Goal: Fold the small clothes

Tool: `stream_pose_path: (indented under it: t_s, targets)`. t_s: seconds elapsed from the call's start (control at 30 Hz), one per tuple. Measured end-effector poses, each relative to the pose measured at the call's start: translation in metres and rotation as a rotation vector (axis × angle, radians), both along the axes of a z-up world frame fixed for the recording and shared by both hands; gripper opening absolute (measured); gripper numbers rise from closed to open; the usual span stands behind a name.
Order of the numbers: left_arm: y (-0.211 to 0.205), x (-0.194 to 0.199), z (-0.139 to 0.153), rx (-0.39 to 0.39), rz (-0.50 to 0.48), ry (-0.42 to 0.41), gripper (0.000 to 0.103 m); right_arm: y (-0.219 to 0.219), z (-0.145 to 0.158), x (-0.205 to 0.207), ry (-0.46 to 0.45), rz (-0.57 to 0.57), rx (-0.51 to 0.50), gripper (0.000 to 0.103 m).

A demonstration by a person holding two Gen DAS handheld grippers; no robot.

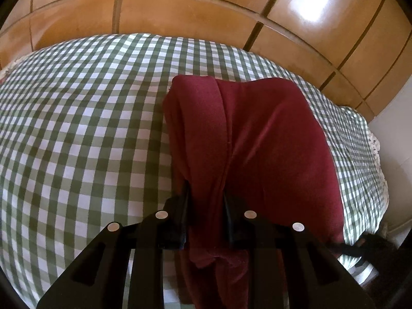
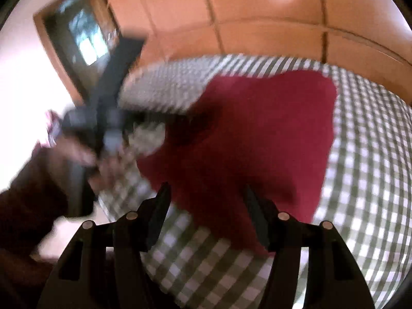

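On the bed (image 1: 77,134), over its checked cover, the red garment (image 1: 257,141) lies partly folded. The left tool (image 1: 206,200) pinches a bunched edge, seemingly to carry the fold; the right tool (image 2: 206,200) hovers half-open and empty above its near edge.

- A bed (image 1: 77,128) under a green-and-white checked cover fills the lower room.
- Behind it stands a glossy wooden panelled wardrobe (image 1: 180,18), catching a bright patch of light.
- A pale wall (image 1: 394,128) borders the right.
- A wood-framed dark mirror or picture (image 2: 79,36) is blurred.
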State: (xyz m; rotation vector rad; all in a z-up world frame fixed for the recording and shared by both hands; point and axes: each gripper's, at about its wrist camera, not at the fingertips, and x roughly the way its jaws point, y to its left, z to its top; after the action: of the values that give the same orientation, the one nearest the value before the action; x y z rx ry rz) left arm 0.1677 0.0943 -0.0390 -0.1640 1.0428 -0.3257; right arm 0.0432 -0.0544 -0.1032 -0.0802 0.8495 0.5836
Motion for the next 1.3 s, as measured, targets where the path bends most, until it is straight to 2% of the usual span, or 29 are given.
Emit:
stream_pose_path:
  t_s: [0.07, 0.1, 0.17, 0.2, 0.23, 0.3, 0.47, 0.53, 0.6, 0.7, 0.8, 0.93, 1.0, 1.1, 1.2, 1.3]
  targets:
    - [0.004, 0.004, -0.005, -0.013, 0.005, 0.012, 0.025, 0.004, -0.031, -0.011, 0.026, 0.018, -0.067, 0.059]
    - [0.005, 0.005, -0.008, -0.013, 0.005, 0.008, 0.026, 0.005, -0.046, -0.014, 0.068, 0.019, -0.095, 0.059]
    - [0.008, 0.005, -0.014, -0.017, 0.012, -0.004, 0.028, 0.0, -0.051, -0.029, 0.007, -0.001, -0.098, 0.059]
    - [0.01, 0.004, -0.015, -0.04, 0.013, -0.007, 0.028, 0.001, -0.049, -0.031, 0.005, -0.003, -0.109, 0.059]
    - [0.013, 0.002, -0.015, -0.06, 0.016, -0.006, 0.028, 0.001, -0.044, -0.034, 0.012, 0.008, -0.108, 0.06]
    - [0.018, -0.003, -0.013, -0.079, 0.039, -0.004, 0.038, -0.003, -0.037, -0.035, 0.039, 0.034, -0.09, 0.062]
    - [0.018, -0.025, 0.01, -0.033, 0.06, -0.083, 0.038, -0.036, 0.011, -0.025, 0.028, 0.019, 0.043, 0.061]
    - [0.015, -0.034, 0.023, -0.028, 0.059, -0.142, 0.038, -0.051, 0.036, -0.013, 0.009, -0.03, 0.132, 0.062]
    - [0.013, -0.039, 0.03, -0.026, 0.069, -0.185, 0.038, -0.064, 0.054, 0.007, -0.024, -0.104, 0.176, 0.062]
    - [0.004, -0.045, 0.035, 0.002, 0.063, -0.229, 0.038, -0.075, 0.064, 0.038, -0.022, -0.213, 0.219, 0.062]
    - [-0.007, -0.044, 0.034, 0.004, 0.038, -0.233, 0.038, -0.079, 0.072, 0.071, -0.009, -0.286, 0.247, 0.063]
    - [-0.022, -0.041, 0.026, 0.03, 0.019, -0.228, 0.038, -0.072, 0.078, 0.112, 0.014, -0.307, 0.247, 0.063]
    - [-0.027, -0.038, 0.018, 0.054, 0.015, -0.216, 0.038, -0.057, 0.06, 0.142, 0.056, -0.314, 0.212, 0.063]
    - [-0.027, -0.032, 0.004, 0.085, 0.024, -0.195, 0.038, -0.058, 0.036, 0.163, 0.077, -0.352, 0.167, 0.063]
    - [-0.025, -0.035, -0.008, 0.126, 0.01, -0.224, 0.037, -0.061, 0.014, 0.184, 0.138, -0.382, 0.151, 0.062]
    - [-0.021, -0.041, -0.013, 0.112, -0.001, -0.254, 0.037, -0.06, 0.006, 0.185, 0.094, -0.373, 0.136, 0.063]
